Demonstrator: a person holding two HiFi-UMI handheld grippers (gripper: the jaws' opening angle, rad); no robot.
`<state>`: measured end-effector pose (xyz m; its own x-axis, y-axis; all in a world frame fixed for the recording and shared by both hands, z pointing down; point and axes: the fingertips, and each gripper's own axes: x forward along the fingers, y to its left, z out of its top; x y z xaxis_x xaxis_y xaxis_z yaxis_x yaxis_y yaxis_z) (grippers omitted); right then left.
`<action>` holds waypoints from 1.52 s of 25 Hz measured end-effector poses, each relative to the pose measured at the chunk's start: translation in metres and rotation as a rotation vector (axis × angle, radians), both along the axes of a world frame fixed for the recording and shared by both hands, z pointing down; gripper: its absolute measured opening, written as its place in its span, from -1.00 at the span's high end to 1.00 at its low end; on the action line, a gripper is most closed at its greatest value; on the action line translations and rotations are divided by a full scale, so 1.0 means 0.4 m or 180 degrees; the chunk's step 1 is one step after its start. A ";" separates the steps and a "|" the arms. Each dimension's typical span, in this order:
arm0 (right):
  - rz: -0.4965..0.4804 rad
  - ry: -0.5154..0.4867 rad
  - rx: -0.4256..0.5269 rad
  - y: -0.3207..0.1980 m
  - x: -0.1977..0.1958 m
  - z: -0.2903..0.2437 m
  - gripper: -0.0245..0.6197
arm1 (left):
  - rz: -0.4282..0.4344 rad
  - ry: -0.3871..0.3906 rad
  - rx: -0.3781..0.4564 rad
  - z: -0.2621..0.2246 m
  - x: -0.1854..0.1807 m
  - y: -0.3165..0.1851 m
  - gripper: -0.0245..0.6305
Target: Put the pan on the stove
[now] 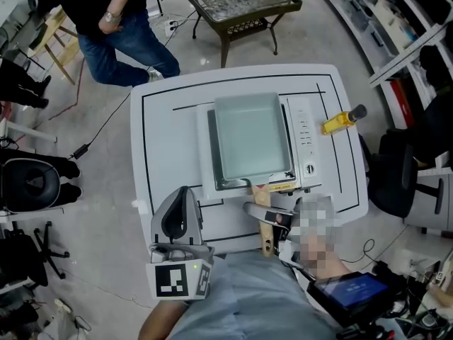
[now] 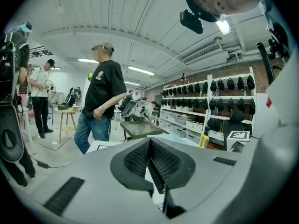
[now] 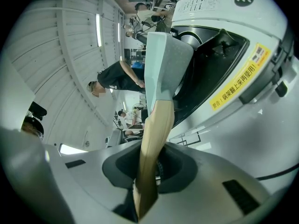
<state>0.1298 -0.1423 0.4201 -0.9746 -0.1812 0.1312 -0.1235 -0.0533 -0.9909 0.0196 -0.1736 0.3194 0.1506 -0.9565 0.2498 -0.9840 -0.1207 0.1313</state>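
Note:
A pale green square pan [image 1: 251,139] with a wooden handle [image 1: 263,205] lies over the burner area of a white tabletop stove [image 1: 303,137] in the middle of the white table [image 1: 163,112]. Whether it rests on the stove or hangs just above it I cannot tell. My right gripper [image 1: 265,222] is shut on the handle, which points toward me. In the right gripper view the handle [image 3: 156,125] runs out between the jaws [image 3: 150,174] to the pan [image 3: 163,59] above the stove's black burner well [image 3: 210,55]. My left gripper [image 1: 180,211] [image 2: 152,164] hovers at the table's front left, shut and holding nothing.
A yellow bottle [image 1: 342,119] lies on the table right of the stove. Behind the table stand a dark metal side table [image 1: 237,2] and a person in jeans [image 1: 120,37]. A black chair [image 1: 400,172] and shelves are at the right.

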 end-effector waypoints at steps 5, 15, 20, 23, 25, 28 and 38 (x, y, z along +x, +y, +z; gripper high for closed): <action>0.0000 0.0006 -0.0022 -0.004 0.006 0.002 0.64 | 0.0021 0.0002 -0.0006 0.000 0.009 -0.011 0.87; -0.0051 0.0003 -0.0092 -0.003 -0.005 0.003 0.64 | 0.0024 0.0015 -0.0039 0.011 0.008 -0.027 0.87; -0.0038 -0.0036 -0.0106 -0.003 -0.006 0.003 0.64 | 0.0021 0.0019 -0.0052 0.013 0.006 -0.026 0.87; -0.0026 -0.0048 -0.0081 -0.004 -0.006 0.005 0.64 | 0.0020 0.0021 -0.0051 0.014 0.006 -0.024 0.87; -0.0020 -0.0074 -0.0083 -0.005 -0.007 0.005 0.64 | 0.0024 0.0021 -0.0048 0.015 0.008 -0.023 0.87; -0.0028 -0.0134 -0.0042 -0.008 -0.012 -0.003 0.63 | 0.0027 0.0016 -0.0050 0.016 0.011 -0.021 0.87; -0.0020 -0.0190 0.0036 -0.010 -0.007 -0.002 0.31 | 0.0034 0.0004 -0.0042 0.016 0.015 -0.016 0.87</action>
<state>0.1270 -0.1463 0.4192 -0.9818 -0.1763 0.0707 -0.0643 -0.0415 -0.9971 0.0256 -0.1799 0.3256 0.1611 -0.9515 0.2622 -0.9825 -0.1294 0.1342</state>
